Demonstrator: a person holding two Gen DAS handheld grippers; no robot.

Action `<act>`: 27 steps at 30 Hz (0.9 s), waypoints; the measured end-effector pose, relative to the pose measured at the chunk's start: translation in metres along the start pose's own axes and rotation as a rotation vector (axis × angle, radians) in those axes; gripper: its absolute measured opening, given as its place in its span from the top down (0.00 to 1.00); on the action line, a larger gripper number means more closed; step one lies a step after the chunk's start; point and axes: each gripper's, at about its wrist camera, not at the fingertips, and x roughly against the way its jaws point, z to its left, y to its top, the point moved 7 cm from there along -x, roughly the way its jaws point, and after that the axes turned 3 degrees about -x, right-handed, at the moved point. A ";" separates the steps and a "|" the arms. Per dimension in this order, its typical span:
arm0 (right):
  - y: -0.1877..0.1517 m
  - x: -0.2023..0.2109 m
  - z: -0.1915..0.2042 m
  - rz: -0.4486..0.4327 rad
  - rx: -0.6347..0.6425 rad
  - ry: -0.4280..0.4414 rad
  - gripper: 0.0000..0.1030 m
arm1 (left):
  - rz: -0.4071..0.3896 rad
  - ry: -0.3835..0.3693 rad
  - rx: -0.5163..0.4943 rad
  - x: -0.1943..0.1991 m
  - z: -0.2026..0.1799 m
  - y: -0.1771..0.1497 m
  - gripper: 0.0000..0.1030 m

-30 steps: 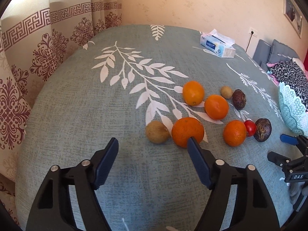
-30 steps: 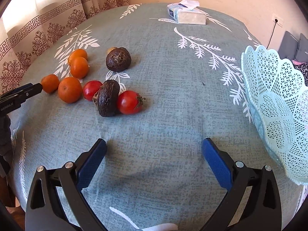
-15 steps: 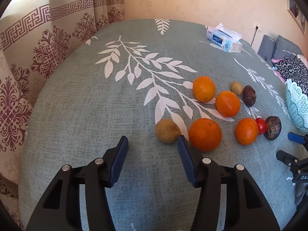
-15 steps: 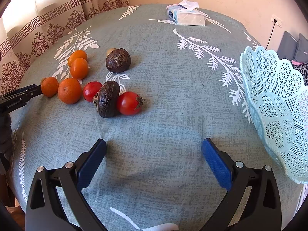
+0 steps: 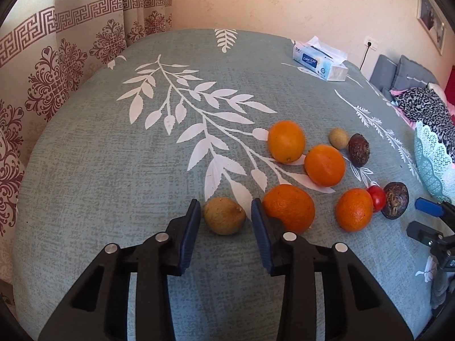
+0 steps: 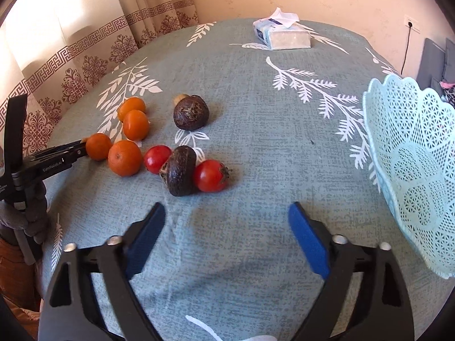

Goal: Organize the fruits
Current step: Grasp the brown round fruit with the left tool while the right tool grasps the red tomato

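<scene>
Fruits [image 6: 182, 170] clustered left on the tablecloth [image 6: 256, 119], basket [image 6: 412, 170] right, tissue box [image 6: 281, 32] behind

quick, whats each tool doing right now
left tool: closing around the brown fruit, pads not yet pressing it
right tool: closing, nothing between its pads

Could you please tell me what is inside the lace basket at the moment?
The visible part of the basket holds no fruit; its far side runs out of frame.

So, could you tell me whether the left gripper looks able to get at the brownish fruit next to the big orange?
Probably yes: the left gripper already straddles the brownish fruit, its jaws closing; the big orange crowds one finger.
</scene>
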 end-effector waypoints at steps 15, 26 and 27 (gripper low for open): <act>0.020 -0.027 0.020 0.018 0.128 -0.030 0.61 | -0.061 0.033 -0.002 0.011 -0.001 -0.001 0.72; 0.013 -0.002 0.003 -0.036 0.047 -0.012 0.72 | -0.059 0.045 0.029 0.018 -0.001 -0.005 0.72; 0.013 0.004 -0.001 -0.048 0.034 -0.012 0.72 | -0.060 0.047 0.031 0.020 -0.002 -0.006 0.72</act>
